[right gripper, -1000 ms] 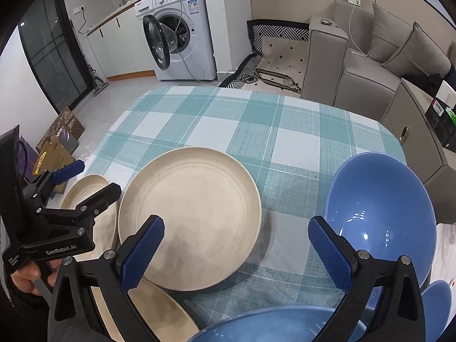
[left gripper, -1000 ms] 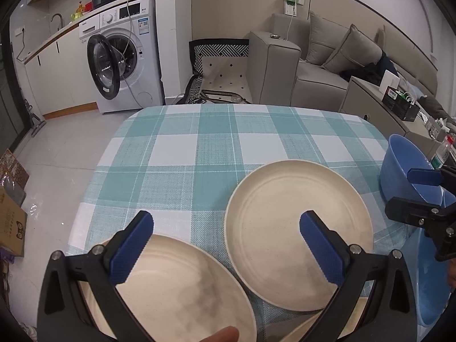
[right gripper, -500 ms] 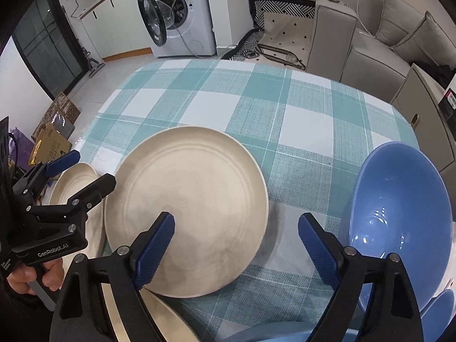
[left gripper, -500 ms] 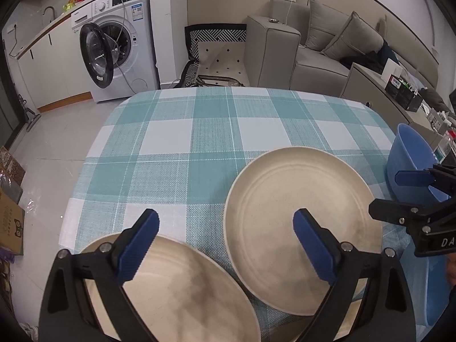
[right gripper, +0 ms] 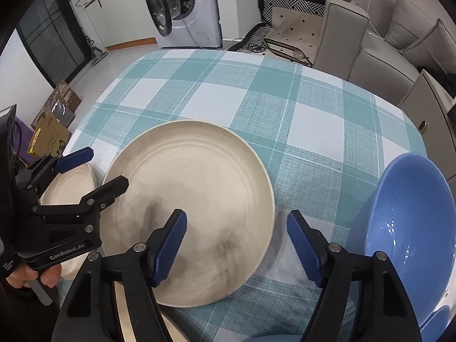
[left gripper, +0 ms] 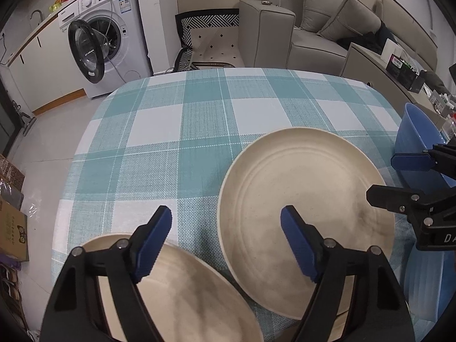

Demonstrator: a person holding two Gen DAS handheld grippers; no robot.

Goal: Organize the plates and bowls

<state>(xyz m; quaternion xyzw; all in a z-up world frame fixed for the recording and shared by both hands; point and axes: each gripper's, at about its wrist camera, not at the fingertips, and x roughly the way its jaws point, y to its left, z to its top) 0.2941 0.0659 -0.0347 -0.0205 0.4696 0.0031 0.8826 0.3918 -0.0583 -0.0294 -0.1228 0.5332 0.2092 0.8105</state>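
A teal-and-white checked tablecloth (left gripper: 199, 131) carries round cream plates (left gripper: 302, 199) before a white washing machine (left gripper: 108, 34); both grippers' spread jaws are closing, empty.

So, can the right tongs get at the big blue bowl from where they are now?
Probably yes. The right tongs, empty and closing, hang over the cloth between the middle cream plate and the big blue bowl. Nothing lies between them and the bowl's rim.
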